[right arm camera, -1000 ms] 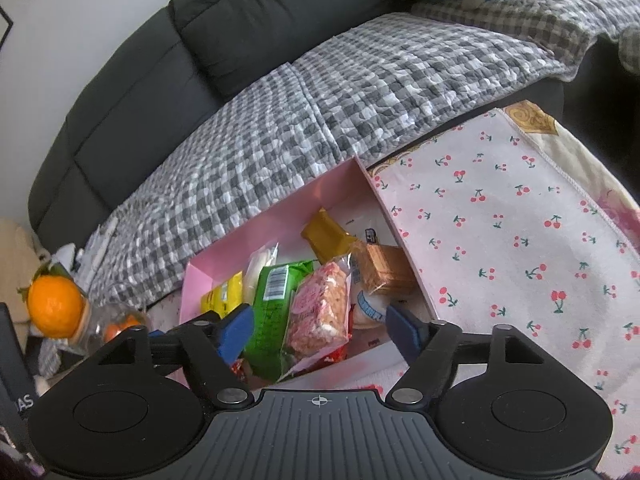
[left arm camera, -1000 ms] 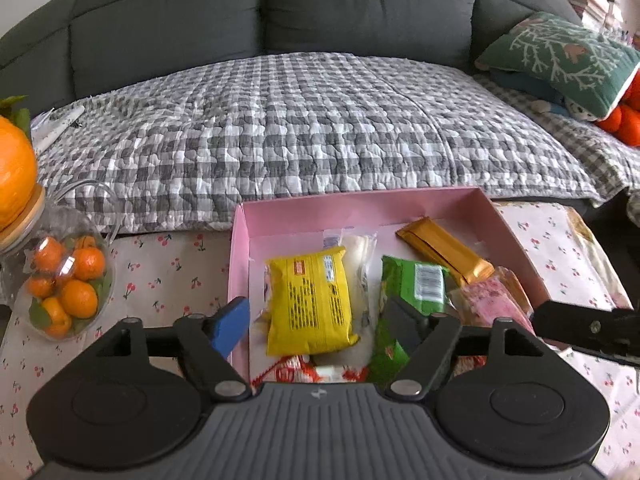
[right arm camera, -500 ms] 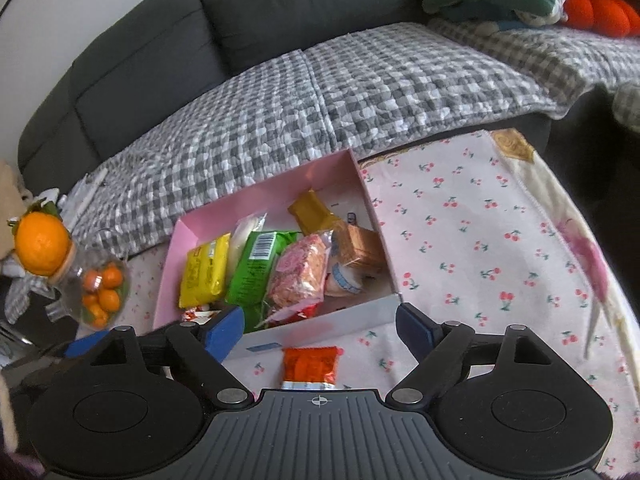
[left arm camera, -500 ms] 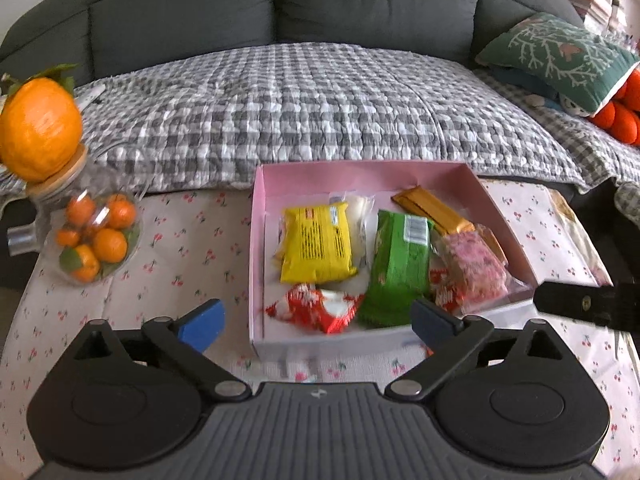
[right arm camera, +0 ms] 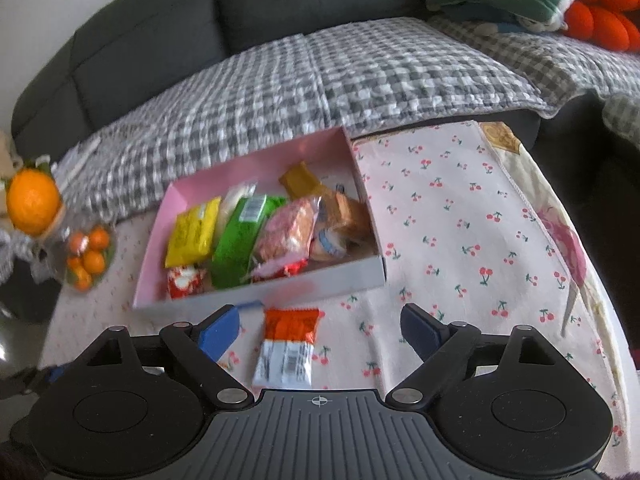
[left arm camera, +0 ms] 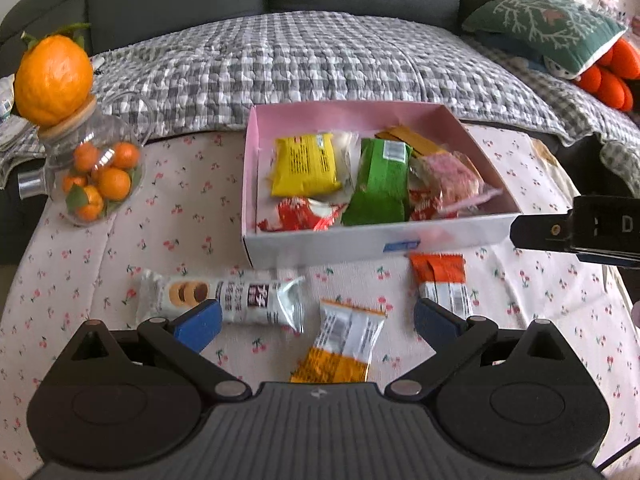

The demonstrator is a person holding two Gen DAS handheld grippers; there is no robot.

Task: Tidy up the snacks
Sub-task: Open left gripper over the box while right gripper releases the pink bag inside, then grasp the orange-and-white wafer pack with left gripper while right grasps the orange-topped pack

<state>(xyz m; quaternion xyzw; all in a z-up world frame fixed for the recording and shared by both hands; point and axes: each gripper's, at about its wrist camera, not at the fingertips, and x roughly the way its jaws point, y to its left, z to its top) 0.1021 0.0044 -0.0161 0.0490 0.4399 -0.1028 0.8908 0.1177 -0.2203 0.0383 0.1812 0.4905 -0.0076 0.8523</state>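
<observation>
While both our grippers have just been opening and hold nothing, the orange-and-white packet lies between the right gripper jaws, long axis pointing at the pink box toward the tabletop's sofa-side edge; left gripper is farther.

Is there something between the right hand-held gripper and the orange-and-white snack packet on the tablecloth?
Nothing visible. The right hand-held gripper is open above the orange-and-white packet, only bare tablecloth around.

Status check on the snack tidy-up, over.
Left gripper and right gripper open, holding nothing, jaws just widened. Three packets loose in front of the pink box, including the orange-topped packet. Nothing in the way.
</observation>
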